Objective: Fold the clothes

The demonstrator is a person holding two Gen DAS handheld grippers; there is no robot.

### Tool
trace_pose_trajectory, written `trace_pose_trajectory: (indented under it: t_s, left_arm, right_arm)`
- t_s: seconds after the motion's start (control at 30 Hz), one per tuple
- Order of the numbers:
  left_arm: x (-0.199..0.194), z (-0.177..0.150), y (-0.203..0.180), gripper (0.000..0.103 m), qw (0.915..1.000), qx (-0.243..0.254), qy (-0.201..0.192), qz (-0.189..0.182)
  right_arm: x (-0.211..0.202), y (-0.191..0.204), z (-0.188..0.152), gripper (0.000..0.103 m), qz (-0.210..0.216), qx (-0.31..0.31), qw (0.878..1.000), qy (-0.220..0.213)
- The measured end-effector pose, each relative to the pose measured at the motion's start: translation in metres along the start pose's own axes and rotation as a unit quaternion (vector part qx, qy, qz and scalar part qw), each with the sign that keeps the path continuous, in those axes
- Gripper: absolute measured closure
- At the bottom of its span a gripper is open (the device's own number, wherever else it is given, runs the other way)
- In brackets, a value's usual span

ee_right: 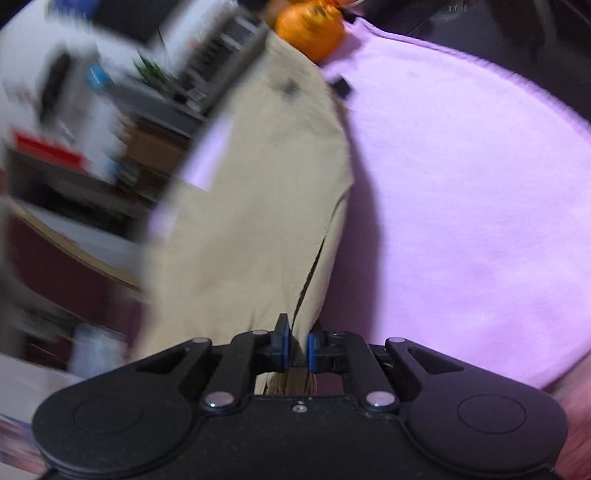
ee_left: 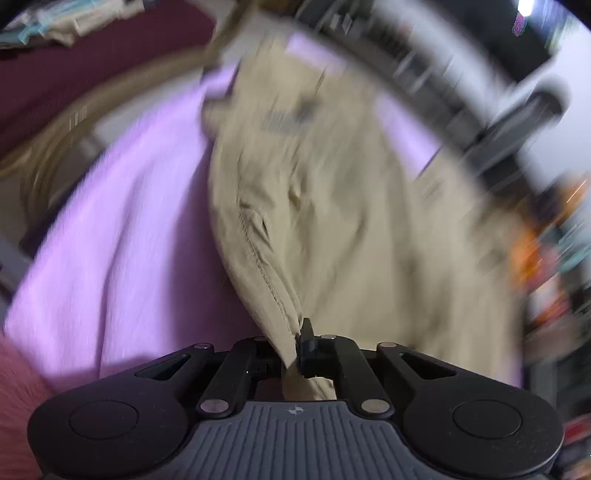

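Left wrist view — both grippers (ee_left: 297, 345) (ee_right: 297, 347) pinch the beige garment (ee_left: 332, 206) (ee_right: 258, 221).

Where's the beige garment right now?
The beige garment lies spread on the lilac sheet, filling the middle of both wrist views, with the left gripper and right gripper each pinching its near edge.

Lilac cover (ee_right: 461, 184) — orange bag (ee_right: 310, 31), blurred shelving (ee_right: 207, 62)

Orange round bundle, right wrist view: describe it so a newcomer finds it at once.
Start from the wide lilac cloth that covers the work surface. Follow the beige fabric garment to its far end near the cloth's top edge. There sits the orange round bundle, crinkled, the only bright orange thing beside pale fabrics.
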State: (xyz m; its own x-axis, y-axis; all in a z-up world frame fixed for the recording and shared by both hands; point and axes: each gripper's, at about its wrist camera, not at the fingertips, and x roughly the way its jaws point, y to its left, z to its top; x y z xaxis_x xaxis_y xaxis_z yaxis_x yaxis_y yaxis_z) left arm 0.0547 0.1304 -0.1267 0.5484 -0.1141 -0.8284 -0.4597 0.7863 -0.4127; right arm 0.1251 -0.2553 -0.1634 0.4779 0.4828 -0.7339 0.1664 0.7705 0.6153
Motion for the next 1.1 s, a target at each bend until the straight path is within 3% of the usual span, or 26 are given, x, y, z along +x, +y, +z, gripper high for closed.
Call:
trace_pose_trajectory:
  t_s: [0.1,0.17,0.27,0.4,0.43,0.5,0.6,0.67,0.8,0.9,0.93,1.0,1.1]
  left_arm:
    - [-0.006,-0.007,-0.022,0.085,0.9952,0.076,-0.029,0.055]
    - [-0.015,-0.011,-0.031,0.068,0.988,0.113,-0.047,0.095]
    - [-0.037,-0.015,-0.029,0.068,0.9838,0.109,-0.063,0.128]
    - [-0.07,-0.02,-0.023,0.078,0.9828,0.097,-0.128,0.09]
    - [-0.069,-0.021,-0.028,0.079,0.9832,0.108,-0.132,0.065]
    - [-0.067,-0.022,-0.036,0.079,0.9818,0.13,-0.138,0.014]
    - [-0.043,-0.035,-0.054,0.082,0.9775,0.19,-0.089,-0.016]
    - [-0.026,-0.042,-0.059,0.085,0.9746,0.217,-0.056,0.005]
    - [-0.013,-0.041,-0.054,0.084,0.9725,0.221,-0.03,0.068]
    - [-0.027,-0.031,-0.046,0.094,0.9773,0.193,-0.031,0.083]
    - [-0.039,-0.025,-0.046,0.096,0.9794,0.185,-0.043,0.07]
    - [-0.064,-0.012,-0.048,0.096,0.9825,0.17,-0.069,0.032]
    - [-0.109,0.008,-0.066,0.095,0.9743,0.184,-0.128,-0.023]
  right_arm:
    - [0.009,0.015,-0.005,0.091,-0.069,-0.073,0.995,-0.003]
    - [0.004,0.025,-0.008,0.074,-0.101,-0.116,0.988,-0.02]
    - [-0.011,0.031,-0.009,0.066,-0.134,-0.149,0.978,-0.059]
    - [-0.039,0.028,-0.006,0.066,-0.089,-0.146,0.978,-0.117]
    - [-0.044,0.027,-0.005,0.068,-0.07,-0.147,0.978,-0.129]
    - [-0.042,0.034,-0.008,0.078,-0.029,-0.171,0.978,-0.12]
    - [-0.017,0.055,-0.019,0.079,0.003,-0.239,0.969,-0.066]
    - [0.006,0.068,-0.028,0.079,-0.007,-0.289,0.957,-0.023]
    - [0.028,0.066,-0.039,0.081,-0.109,-0.33,0.938,0.004]
    - [0.011,0.059,-0.027,0.086,-0.137,-0.292,0.946,-0.016]
    - [-0.001,0.059,-0.021,0.085,-0.128,-0.276,0.952,-0.026]
    - [-0.03,0.061,-0.006,0.085,-0.084,-0.236,0.967,-0.043]
    - [-0.072,0.088,0.017,0.084,-0.022,-0.225,0.97,-0.086]
